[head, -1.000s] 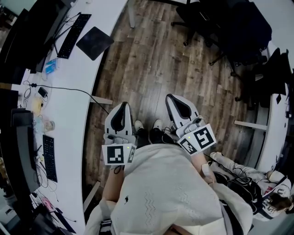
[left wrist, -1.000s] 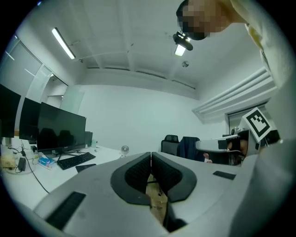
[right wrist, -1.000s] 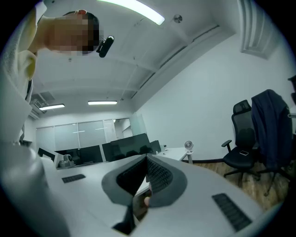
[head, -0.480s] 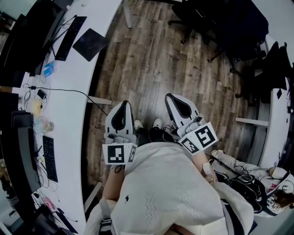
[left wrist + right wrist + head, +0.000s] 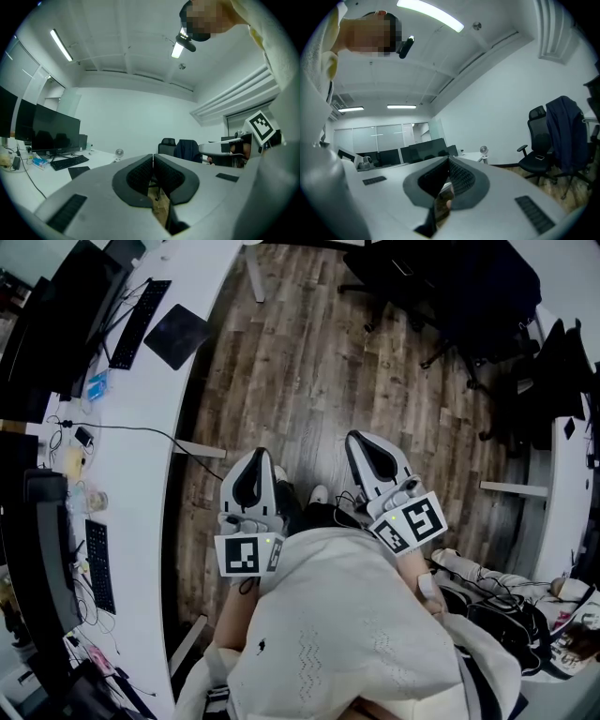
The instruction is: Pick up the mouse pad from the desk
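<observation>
The dark square mouse pad point(image 5: 175, 336) lies on the white desk point(image 5: 141, 474) at the far upper left, beside a black keyboard point(image 5: 129, 322). It also shows as a dark patch point(image 5: 78, 171) in the left gripper view. My left gripper point(image 5: 257, 457) and right gripper point(image 5: 361, 442) are held close to the person's body above the wooden floor, far from the pad. Both have their jaws pressed together with nothing between them.
The long curved desk carries monitors point(image 5: 56, 315), a second keyboard point(image 5: 98, 563), cables and small items. Black office chairs point(image 5: 441, 296) stand on the wooden floor point(image 5: 309, 362) at the upper right. Another desk edge point(image 5: 558, 484) runs along the right.
The view has shifted slightly: the mouse pad and desk drift toward the upper left of the picture. Both grippers stay shut and near the body.
</observation>
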### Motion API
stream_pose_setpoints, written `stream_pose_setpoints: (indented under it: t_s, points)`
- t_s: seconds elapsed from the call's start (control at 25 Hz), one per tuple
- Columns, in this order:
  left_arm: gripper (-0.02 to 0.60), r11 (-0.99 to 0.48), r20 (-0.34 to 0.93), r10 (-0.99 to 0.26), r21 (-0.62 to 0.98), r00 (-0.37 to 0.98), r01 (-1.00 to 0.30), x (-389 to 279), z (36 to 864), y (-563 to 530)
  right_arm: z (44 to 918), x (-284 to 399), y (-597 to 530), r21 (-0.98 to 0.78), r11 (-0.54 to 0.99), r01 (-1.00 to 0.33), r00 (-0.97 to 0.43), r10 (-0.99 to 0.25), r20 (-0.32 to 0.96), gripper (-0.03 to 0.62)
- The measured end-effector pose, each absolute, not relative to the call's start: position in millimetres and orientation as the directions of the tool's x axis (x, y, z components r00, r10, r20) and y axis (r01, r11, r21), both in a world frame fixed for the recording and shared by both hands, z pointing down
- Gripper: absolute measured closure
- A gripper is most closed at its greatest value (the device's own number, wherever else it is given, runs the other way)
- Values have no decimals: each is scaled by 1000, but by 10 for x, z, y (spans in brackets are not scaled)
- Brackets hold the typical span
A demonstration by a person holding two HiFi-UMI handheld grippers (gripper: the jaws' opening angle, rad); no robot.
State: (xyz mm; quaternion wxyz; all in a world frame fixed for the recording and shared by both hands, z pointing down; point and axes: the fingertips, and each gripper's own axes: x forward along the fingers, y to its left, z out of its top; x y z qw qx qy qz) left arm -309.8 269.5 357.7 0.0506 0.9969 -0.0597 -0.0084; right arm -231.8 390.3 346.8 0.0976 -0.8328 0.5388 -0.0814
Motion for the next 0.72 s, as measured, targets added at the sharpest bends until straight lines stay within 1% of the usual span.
stream_pose_setpoints:
  t_s: [0.24,0.72]
  points:
    - [567,-982,-14,-141,126,990,-138,-2929,3621,2540,3488,-2183,3786,-243,-401,-883,405,-914,36,593]
    - [566,-986,-55,-73,151,996,-64,-2081,3550,2013,3448,-1554,3223,-212,-430,-877,430,-901,51,593]
